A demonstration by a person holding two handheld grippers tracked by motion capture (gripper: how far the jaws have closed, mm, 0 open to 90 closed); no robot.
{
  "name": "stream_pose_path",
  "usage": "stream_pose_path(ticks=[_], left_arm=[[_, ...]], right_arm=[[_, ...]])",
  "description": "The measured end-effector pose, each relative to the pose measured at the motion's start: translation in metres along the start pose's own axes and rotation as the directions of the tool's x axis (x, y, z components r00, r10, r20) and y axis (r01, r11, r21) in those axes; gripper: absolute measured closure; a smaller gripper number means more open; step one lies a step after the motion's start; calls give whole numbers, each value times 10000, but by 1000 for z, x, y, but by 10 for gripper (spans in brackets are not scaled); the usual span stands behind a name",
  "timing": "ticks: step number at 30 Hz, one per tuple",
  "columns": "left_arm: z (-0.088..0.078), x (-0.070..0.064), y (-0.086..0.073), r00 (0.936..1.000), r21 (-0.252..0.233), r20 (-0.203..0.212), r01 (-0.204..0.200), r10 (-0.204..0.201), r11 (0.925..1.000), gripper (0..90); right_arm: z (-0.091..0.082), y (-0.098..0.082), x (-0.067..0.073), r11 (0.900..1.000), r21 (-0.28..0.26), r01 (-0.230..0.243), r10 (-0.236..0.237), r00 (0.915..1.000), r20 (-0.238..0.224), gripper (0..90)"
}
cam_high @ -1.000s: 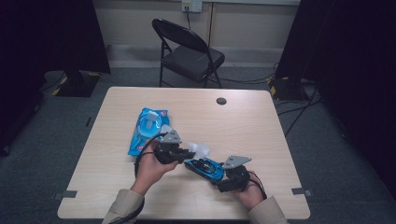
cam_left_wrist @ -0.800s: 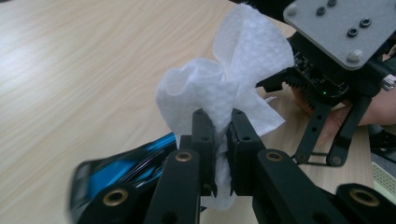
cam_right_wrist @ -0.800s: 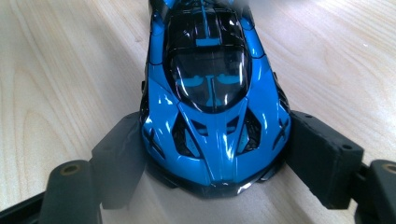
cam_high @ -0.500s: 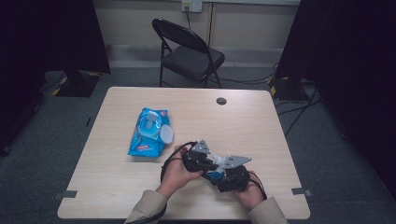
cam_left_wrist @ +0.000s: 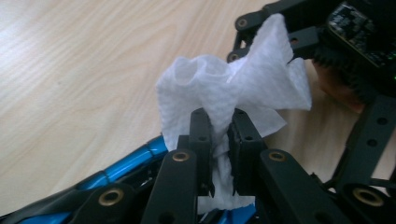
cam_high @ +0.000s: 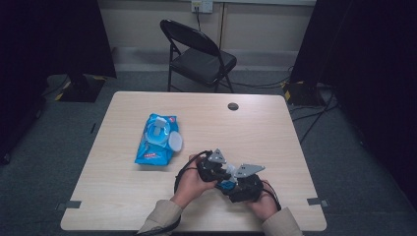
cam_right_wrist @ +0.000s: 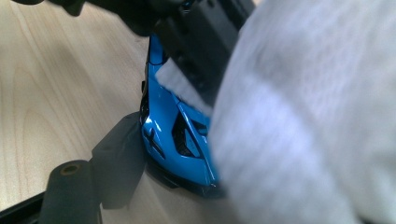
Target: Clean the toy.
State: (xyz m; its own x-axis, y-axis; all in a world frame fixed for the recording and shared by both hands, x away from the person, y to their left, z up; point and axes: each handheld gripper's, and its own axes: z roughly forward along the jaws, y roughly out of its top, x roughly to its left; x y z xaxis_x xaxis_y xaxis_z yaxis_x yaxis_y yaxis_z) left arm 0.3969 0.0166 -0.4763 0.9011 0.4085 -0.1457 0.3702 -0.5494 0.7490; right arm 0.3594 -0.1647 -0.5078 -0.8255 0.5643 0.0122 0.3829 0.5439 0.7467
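Near the front edge of the table [cam_high: 123, 196], two grippers meeting over a blue toy car [cam_right_wrist: 175, 135]. Left gripper [cam_left_wrist: 219, 116] clamped on a crumpled white wipe [cam_left_wrist: 233, 88], the jaws nearly together with the tissue pinched between them and bunching out above. Wipe pressed down onto the car, whose blue body shows just below the jaws in the left gripper view. Right gripper [cam_high: 235, 189] holding the car from the other side, jaws spread wide along its flanks; one black jaw seen low and left in the right gripper view, against the car's side. Car resting low over the wood between both hands, nose pointing toward the right gripper's camera. Wipe blurred and large at the right of that view. Farther back and to the left, well apart from the hands, a blue wipe pack [cam_high: 156, 142] lying flat with its lid flipped open.
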Motion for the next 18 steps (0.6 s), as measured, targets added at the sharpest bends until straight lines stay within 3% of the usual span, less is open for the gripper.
stream_pose_path(ticks=[8,12,18], left_arm=[[-3,9,-1,9999,-139,-95,84,-85,9999,815],[-6,11,0,9992,-83,-394,-59,56,9999,818],[-10,17,-2,9991,-209,-378,160,-168,9997,820]], right_arm=[[0,0,0,10000,-2,0,0,10000,-5,240],[0,0,0,10000,-3,-2,2,10000,-9,240],[0,0,0,10000,-3,-2,2,10000,-16,240]])
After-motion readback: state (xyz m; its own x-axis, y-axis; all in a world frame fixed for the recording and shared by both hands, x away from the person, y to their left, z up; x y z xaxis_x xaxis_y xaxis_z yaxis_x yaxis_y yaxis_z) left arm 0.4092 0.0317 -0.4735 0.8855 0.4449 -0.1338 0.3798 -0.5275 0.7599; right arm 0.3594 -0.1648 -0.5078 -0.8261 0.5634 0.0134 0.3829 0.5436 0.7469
